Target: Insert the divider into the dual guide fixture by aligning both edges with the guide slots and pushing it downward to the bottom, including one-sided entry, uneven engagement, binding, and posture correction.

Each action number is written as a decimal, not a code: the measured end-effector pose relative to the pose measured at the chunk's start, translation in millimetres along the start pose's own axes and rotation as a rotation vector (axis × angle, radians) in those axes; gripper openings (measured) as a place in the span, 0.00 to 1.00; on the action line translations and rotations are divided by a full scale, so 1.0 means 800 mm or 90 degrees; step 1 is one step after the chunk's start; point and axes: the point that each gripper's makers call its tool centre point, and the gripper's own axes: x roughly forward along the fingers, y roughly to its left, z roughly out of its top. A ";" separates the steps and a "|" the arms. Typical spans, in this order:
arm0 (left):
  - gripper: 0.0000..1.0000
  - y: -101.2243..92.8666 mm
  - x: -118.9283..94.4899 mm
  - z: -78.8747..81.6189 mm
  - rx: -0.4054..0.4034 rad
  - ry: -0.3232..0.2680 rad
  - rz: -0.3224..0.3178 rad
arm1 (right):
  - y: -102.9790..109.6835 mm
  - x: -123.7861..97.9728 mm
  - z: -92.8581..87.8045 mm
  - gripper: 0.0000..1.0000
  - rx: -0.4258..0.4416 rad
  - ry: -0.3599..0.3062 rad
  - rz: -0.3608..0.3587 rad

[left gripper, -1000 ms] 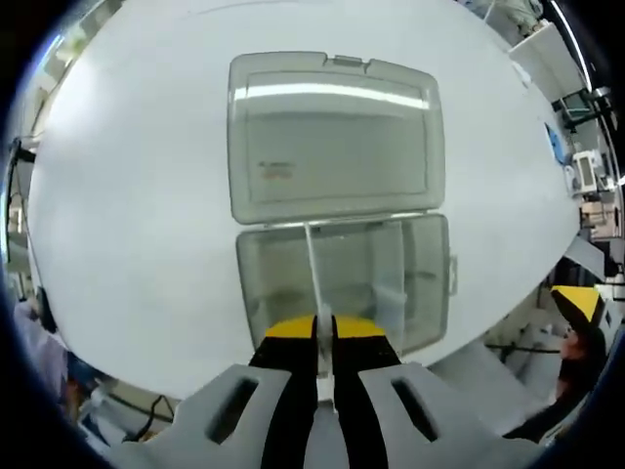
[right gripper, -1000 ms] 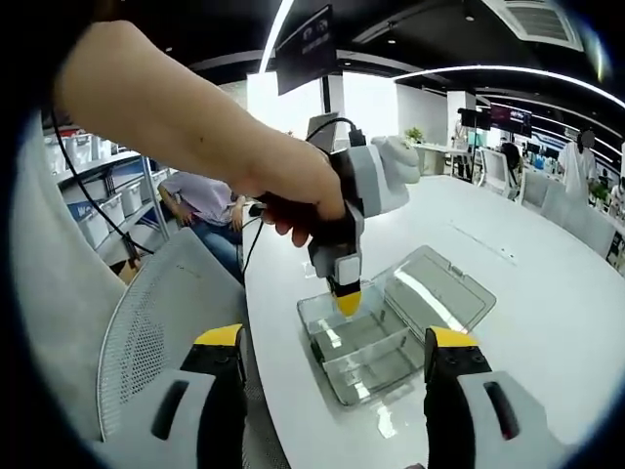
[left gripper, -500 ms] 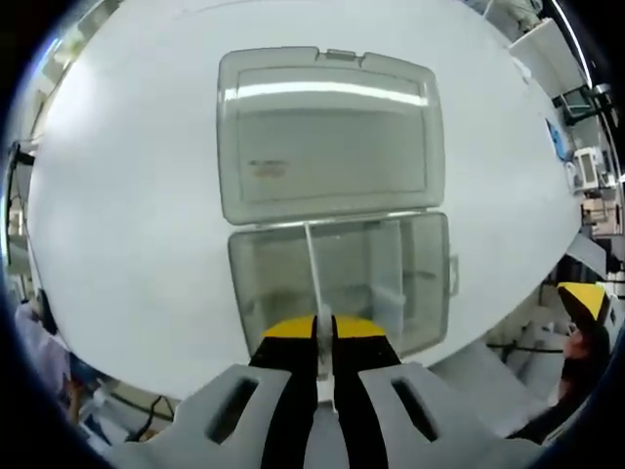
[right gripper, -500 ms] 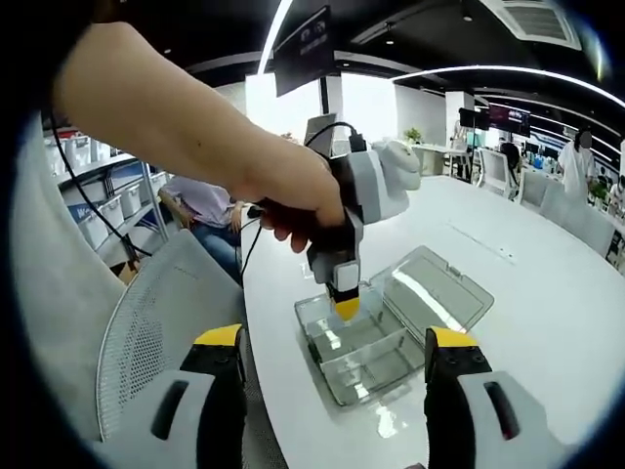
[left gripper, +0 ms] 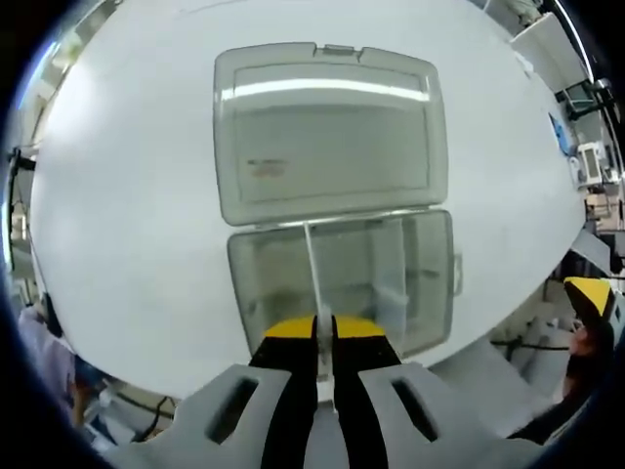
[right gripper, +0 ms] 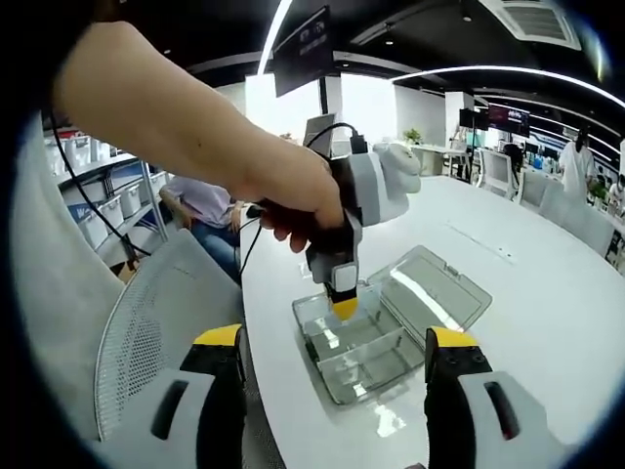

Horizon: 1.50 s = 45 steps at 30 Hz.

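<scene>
Fingertips of the left gripper (left gripper: 323, 337) sit pressed together on the near top edge of one thin clear divider (left gripper: 312, 269), which stands on edge inside the tray (left gripper: 256, 293) of a clear plastic case and runs from the near wall toward the hinge. In the right gripper view the left gripper (right gripper: 343, 305) points straight down into that tray, a hand (right gripper: 293, 210) wrapped round its body. The right gripper (right gripper: 332, 362) hangs back from the case, near the table's near edge, its two jaws wide apart with nothing between them.

The divider looks light, stiff and thin, and probably slick; being clear plastic, it could bow or crack if forced while cocked. A grip at the middle of its top edge, as now, should let both ends drop evenly; whether each end sits in its guide slot cannot be told from these views. A gentle, level push seems wiser than a hard one, since one end leading would likely bind.

Counted: one case, with one lid (left gripper: 327, 132) lying open flat on the far side of the hinge; one held divider; what look like two more partitions (left gripper: 400, 278) standing to its right; two grippers. Everything rests on one white table (left gripper: 127, 195), with one mesh chair (right gripper: 146, 322) at its left.
</scene>
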 end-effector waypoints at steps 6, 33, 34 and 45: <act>0.01 0.000 0.002 0.000 0.002 0.000 0.002 | -0.001 -0.001 -0.001 0.72 0.002 0.000 -0.002; 0.01 -0.002 0.009 -0.001 0.051 0.003 0.022 | -0.002 -0.004 -0.004 0.72 0.002 0.006 -0.005; 0.01 -0.001 0.008 -0.001 0.051 0.004 0.022 | -0.002 -0.004 -0.003 0.72 0.003 0.006 -0.004; 0.01 0.001 0.007 0.003 0.055 0.012 0.021 | 0.000 -0.002 -0.003 0.72 -0.002 0.012 -0.002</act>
